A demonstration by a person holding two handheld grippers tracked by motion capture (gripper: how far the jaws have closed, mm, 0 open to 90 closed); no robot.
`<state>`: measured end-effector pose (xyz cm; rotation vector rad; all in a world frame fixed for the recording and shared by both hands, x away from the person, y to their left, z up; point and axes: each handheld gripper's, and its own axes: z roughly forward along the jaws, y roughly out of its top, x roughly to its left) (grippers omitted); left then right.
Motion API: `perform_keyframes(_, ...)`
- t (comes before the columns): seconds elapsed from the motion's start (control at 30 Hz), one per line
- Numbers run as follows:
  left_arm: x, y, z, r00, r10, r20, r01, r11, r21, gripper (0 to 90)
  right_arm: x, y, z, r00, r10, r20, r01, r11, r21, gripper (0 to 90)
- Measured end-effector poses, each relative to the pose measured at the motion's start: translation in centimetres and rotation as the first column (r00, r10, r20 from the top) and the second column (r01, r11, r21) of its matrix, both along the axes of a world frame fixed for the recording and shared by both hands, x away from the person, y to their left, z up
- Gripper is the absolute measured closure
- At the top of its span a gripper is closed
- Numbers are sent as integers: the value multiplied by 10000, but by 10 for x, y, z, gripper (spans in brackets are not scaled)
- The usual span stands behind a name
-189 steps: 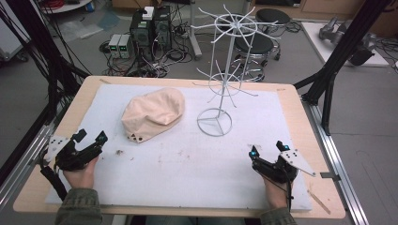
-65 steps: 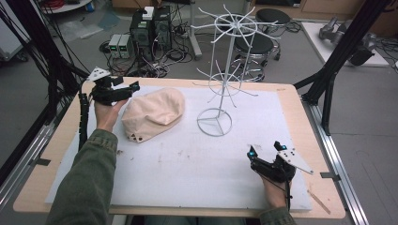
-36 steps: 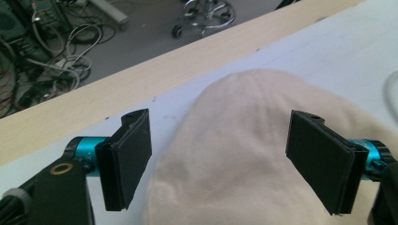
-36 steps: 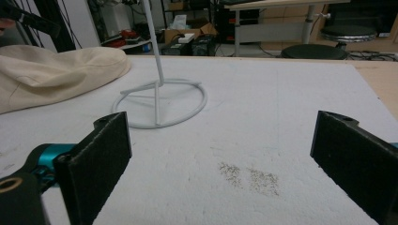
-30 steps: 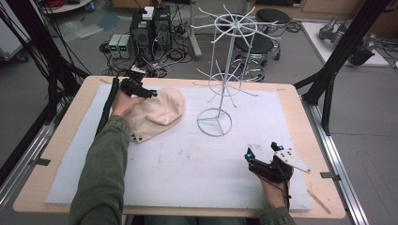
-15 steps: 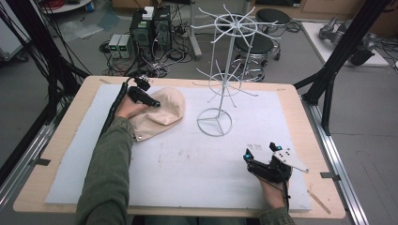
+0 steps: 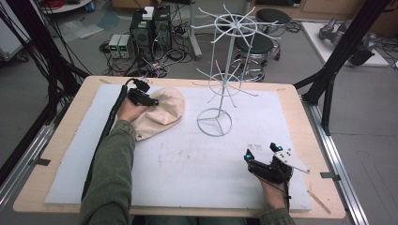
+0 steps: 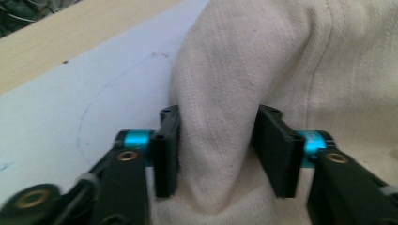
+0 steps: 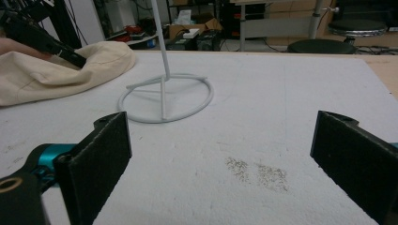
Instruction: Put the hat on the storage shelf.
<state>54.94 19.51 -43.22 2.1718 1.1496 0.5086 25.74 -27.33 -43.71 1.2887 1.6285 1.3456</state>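
A fold of the cream cloth cap (image 8: 220, 154) is straddled by the fingers (image 8: 166, 154) of the left gripper (image 7: 142, 97); both pads appear pressed to the fabric, so the fingers are judged to be closed on it. The cap is seen on the white mat (image 7: 187, 173) at the far left of the bench (image 7: 291, 93), just left of the white wire stand (image 7: 220, 79) and apart from its ring base. The right gripper (image 7: 263, 164) is held near the front right of the mat, its fingers (image 9: 101, 154) spread wide with nothing between them. For the pinch to hold, a thick ridge should be kept deep between the pads; a slow, straight lift is advised, since soft cloth can slip out. The cap's long axis is judged to run from near left to far right; which way its opening faces cannot be told.
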Motion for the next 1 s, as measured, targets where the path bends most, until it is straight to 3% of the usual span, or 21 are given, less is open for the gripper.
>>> perform_keyframes(0.1,0,1,1,9999,86,84,-85,10000,-38,683,0,-1,0,10000,-32,8,32,10000,42,46)
perform_keyframes(0.27,-3,-1,7,9991,48,430,-70,9987,502,762,1,-1,-1,9999,-70,-101,70,10000,17,46)
perform_keyframes(0.33,-4,2,10,9992,12,404,-26,9994,347,814,1,-1,-1,9999,-77,-73,78,10000,30,46)
perform_keyframes(0.4,-6,3,13,9993,-274,271,270,9995,150,818,1,-1,-1,10000,-69,-71,69,10000,35,46)
perform_keyframes(0.67,-9,-4,16,9975,-572,418,562,9981,245,819,0,0,0,10000,-27,-61,27,10000,29,46)
perform_keyframes(0.87,-10,4,24,9970,-521,570,534,9983,-217,818,1,0,-1,10000,-19,-64,19,10000,30,46)
perform_keyframes(1.0,-15,9,33,9942,-501,947,577,9952,-793,817,1,0,-1,10000,-47,-70,47,10000,25,46)
